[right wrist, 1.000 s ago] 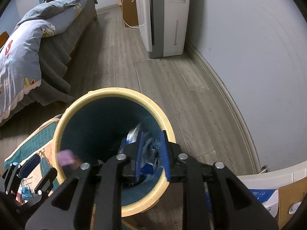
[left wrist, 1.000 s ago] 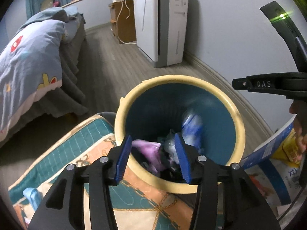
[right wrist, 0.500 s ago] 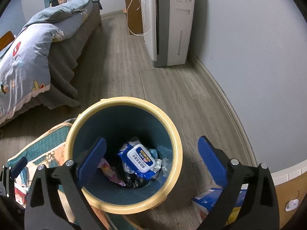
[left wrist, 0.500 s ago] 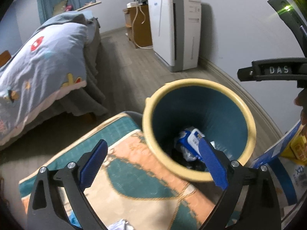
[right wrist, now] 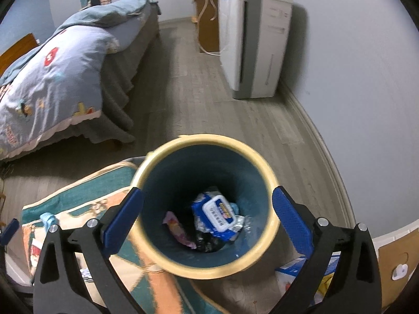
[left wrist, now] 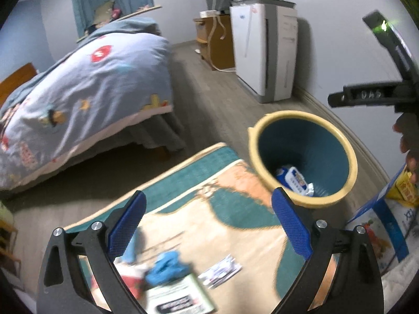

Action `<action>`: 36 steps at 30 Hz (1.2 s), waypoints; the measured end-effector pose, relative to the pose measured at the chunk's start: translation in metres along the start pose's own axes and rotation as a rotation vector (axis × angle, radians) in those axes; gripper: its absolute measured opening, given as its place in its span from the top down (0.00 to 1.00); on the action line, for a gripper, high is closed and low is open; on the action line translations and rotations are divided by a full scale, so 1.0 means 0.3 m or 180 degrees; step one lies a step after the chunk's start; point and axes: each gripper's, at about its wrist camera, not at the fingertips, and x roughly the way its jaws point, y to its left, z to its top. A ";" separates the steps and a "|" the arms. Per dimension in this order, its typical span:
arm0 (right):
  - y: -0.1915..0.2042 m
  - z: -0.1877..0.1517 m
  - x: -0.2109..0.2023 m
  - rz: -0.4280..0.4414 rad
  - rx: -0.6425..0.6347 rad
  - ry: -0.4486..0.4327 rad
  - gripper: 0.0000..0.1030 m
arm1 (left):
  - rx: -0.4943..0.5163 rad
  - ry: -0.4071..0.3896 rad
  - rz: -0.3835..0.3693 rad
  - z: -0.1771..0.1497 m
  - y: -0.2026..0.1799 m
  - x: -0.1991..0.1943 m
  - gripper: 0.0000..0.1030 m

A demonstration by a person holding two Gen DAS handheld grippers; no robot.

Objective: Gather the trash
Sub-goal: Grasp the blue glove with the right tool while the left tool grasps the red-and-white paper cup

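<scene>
The left claw (left wrist: 208,225) is gaping wide with nothing between its 2 blue pads, hanging over a patterned teal and peach mat (left wrist: 235,183); below it, on the mat, a blue crumpled scrap (left wrist: 167,263), a white card with dark print (left wrist: 178,295) and a small flat wrapper (left wrist: 221,270) are lying close together, all blurred; beyond the right pad, a bin (left wrist: 351,162) with a cream rim and a teal inside is standing at the mat's edge, holding a blue and white wipes pack (left wrist: 294,180); to the bin's right a blue and white bag (left wrist: 387,225) is leaning, and the other tool is showing at the frame's right edge.

The right claw (right wrist: 207,214) is also standing wide open and empty, sitting right above the bin (right wrist: 269,180); its 2 pads are flanking the rim; inside, the wipes pack (right wrist: 218,216) is lying on top, with a pink wrapper (right wrist: 178,229) to its left and a black crumpled piece (right wrist: 207,243) beneath; the mat (right wrist: 86,191) is spreading out to the bin's left.

Farther out, a bed (right wrist: 52,73) with a blue quilt is standing on the wooden floor (right wrist: 188,99); a white appliance (right wrist: 254,44) is standing against the wall, beside a wooden cabinet (right wrist: 207,26).
</scene>
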 end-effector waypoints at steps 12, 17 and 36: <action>0.315 -0.052 -0.035 0.0456 -0.0388 0.0079 0.06 | -0.0453 -0.0020 0.0465 -0.082 0.387 -0.247 0.05; 0.405 -0.105 0.001 0.0573 -0.0457 0.0290 0.06 | -0.0974 0.0121 0.0493 -0.188 0.534 -0.239 0.05; 0.850 -0.322 0.146 0.0900 -0.1023 0.0924 0.06 | -0.0841 0.0785 0.0724 -0.433 0.701 -0.049 0.05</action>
